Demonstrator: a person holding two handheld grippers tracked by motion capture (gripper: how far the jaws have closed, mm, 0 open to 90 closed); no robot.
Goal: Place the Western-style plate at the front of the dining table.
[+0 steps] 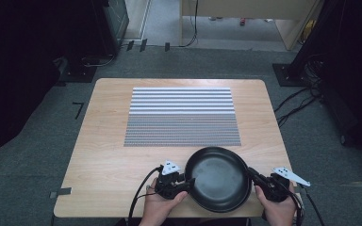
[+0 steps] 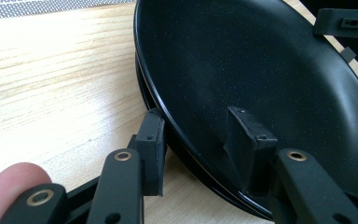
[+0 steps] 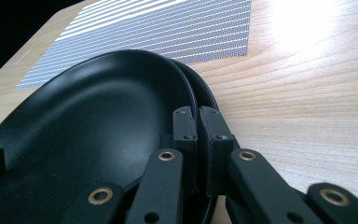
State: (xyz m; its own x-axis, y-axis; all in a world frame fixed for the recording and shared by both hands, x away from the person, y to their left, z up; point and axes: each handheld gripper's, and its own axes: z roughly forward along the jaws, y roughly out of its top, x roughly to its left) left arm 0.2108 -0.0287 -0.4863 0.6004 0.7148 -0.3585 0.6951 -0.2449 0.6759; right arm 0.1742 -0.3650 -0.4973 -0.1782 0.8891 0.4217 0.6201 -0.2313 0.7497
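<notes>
A black pan [image 1: 218, 178] sat at the near edge of the wooden table [image 1: 103, 155], just in front of a striped grey mat [image 1: 181, 116] and between the 2 grippers. In the right gripper view a second dark rim [image 3: 204, 91] showed under the upper one, so the pan appeared to be 2 stacked pieces; whether they were separate could not be told. The left gripper [image 1: 185, 181] met the pan's left rim. In the left gripper view 1 pad [image 2: 248, 140] lay inside the bowl and the other [image 2: 150, 144] outside the rim, which passed between them; the jaws stood fairly narrow, and firm contact on both sides could not be confirmed. The right gripper [image 1: 254, 176] was on the right rim. In the right gripper view its 2 pads [image 3: 185, 130] were drawn close together with the rim clamped between them, 1 pad inside the bowl and 1 outside. A hand [image 1: 158, 207] held the left gripper and another [image 1: 278, 209] the right, both at the table's near edge.
</notes>
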